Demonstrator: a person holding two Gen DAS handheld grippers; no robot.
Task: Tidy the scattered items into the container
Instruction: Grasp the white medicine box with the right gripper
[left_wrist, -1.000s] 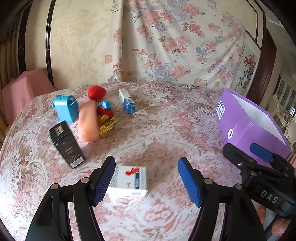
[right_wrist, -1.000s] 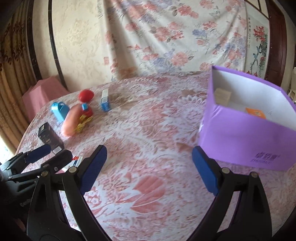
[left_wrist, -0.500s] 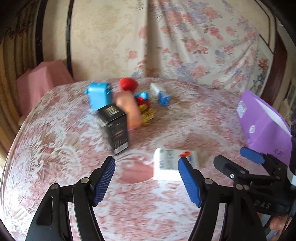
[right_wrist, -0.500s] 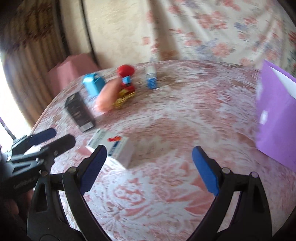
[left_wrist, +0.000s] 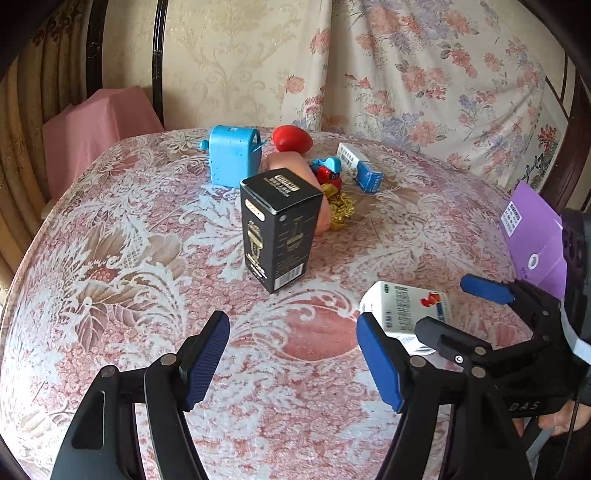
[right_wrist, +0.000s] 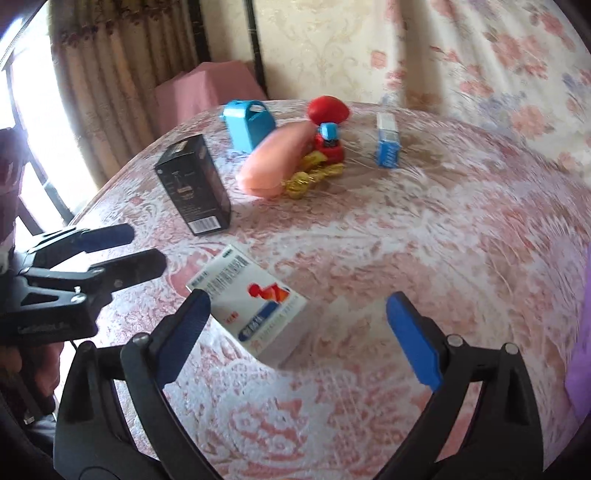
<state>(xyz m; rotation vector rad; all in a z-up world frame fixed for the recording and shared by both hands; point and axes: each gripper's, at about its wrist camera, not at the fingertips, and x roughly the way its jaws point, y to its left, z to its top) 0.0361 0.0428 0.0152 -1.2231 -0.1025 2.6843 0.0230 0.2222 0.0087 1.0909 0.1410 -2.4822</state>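
Note:
My left gripper (left_wrist: 291, 354) is open and empty, with a black box (left_wrist: 279, 229) lying just beyond it. My right gripper (right_wrist: 295, 332) is open and empty; a white medicine box (right_wrist: 253, 301) lies flat between its fingers, close to the left one. That white box also shows at the right of the left wrist view (left_wrist: 406, 312). The purple container (left_wrist: 532, 236) stands at the table's right side. Farther back lie a blue sharpener (left_wrist: 232, 155), a red ball (left_wrist: 291, 138), a pink tube (right_wrist: 275, 162), a small toy car (right_wrist: 328, 142), gold wrappers (right_wrist: 310, 175) and a blue-white carton (right_wrist: 387, 146).
The round table (left_wrist: 110, 240) has a pink floral lace cloth and drops off at the left and near edges. A pink-covered seat (left_wrist: 96, 125) stands behind it on the left. Curtains and a floral drape hang behind. The other gripper shows in each wrist view.
Both grippers have swung left, away from the purple container and toward the scattered items. The white box now lies between the right gripper's fingers; the black box sits ahead of the left gripper.

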